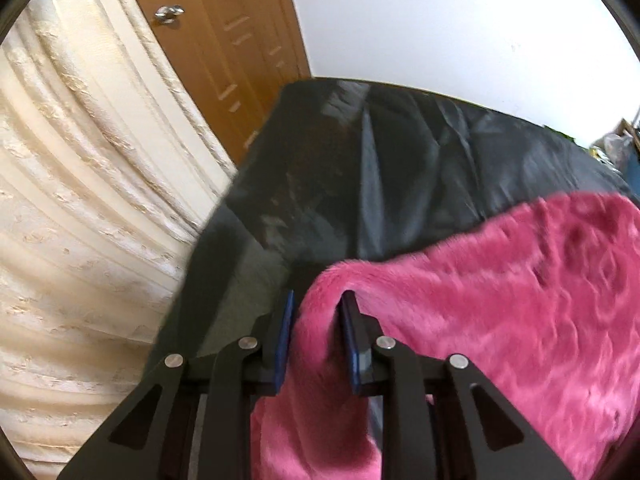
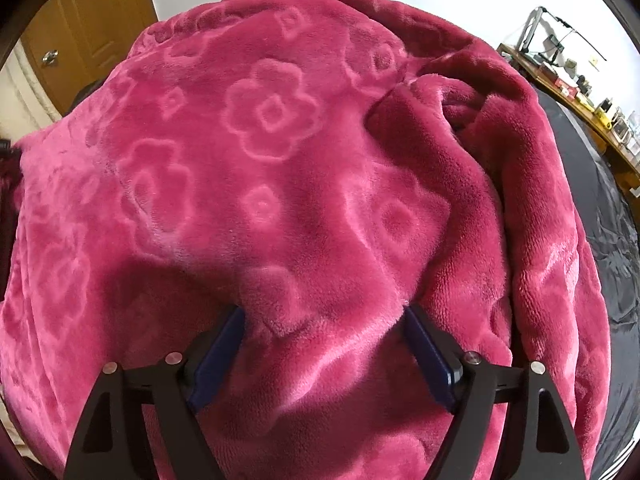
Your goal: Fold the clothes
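A thick pink fleece garment [image 1: 500,300] embossed with flowers lies on a black sheet [image 1: 400,160]. In the left wrist view my left gripper [image 1: 319,296] is shut on a folded edge of the fleece, lifted off the sheet, and the fabric hangs down between the blue pads. In the right wrist view the same fleece [image 2: 280,140] fills the picture, bunched in folds at the right. My right gripper [image 2: 323,310] stands open wide, its tips sunk into the pile with a flat stretch of fabric between them, not pinched.
A cream ribbed surface [image 1: 80,200] and a wooden door [image 1: 224,40] with a metal knob stand left of the black sheet. A wooden shelf [image 2: 580,92] crowded with small items runs along the far right, and the black sheet [image 2: 616,240] shows beside the fleece.
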Demonstrator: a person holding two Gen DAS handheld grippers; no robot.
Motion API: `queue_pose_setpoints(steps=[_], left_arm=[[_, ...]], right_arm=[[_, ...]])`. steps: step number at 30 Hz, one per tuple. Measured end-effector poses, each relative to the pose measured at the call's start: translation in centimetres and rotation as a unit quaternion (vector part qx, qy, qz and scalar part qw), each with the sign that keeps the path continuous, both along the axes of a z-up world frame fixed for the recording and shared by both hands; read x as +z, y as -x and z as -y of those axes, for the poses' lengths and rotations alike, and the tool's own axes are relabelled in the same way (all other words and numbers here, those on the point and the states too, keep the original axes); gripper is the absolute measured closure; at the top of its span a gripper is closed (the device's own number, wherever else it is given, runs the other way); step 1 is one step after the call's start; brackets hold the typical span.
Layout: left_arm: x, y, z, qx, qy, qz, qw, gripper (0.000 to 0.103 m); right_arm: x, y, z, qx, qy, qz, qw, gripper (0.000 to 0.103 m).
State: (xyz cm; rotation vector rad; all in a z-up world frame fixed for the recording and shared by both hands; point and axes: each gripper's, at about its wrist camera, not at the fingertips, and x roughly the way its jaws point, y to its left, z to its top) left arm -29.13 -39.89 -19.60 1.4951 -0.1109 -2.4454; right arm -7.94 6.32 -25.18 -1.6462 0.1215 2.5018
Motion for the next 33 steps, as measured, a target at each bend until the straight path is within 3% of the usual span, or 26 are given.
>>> queue_pose_setpoints(steps=[6, 11, 18, 23, 27, 33], left_arm=[[-0.3, 0.7, 0.3, -0.012, 0.013, 0.008, 0.9998, 0.077], [0.2, -0.2, -0.4, -0.027, 0.003, 0.009, 0.9996, 0.077], [2.8, -2.5, -3.4, -0.051, -0.019, -0.004, 0.9985, 0.077], [0.8, -2.0, -6.7, -0.102, -0.032, 0.021, 0.9940, 0.077], [-1.8, -0.2, -7.6, -0.102, -0.036, 0.043, 0.9932, 0.077], [-3.9, 2.4, -7.6, -0.092, -0.038, 0.058, 0.9933, 0.077]], right_arm=[[3.2, -1.1, -4.1, -0.069, 0.036, -0.051, 0.996, 0.019], [4.1, -1.0, -8.3, -0.128, -0.015, -0.043, 0.991, 0.019], [2.7, 0.4, -11.5, -0.127, -0.105, 0.005, 0.986, 0.019], [2.0, 2.9, -12.9, -0.132, -0.145, 0.011, 0.980, 0.019], [3.1, 3.9, -15.4, -0.168, -0.132, 0.007, 0.977, 0.019], [3.5, 6.0, -18.0, -0.168, -0.151, 0.015, 0.974, 0.019]])
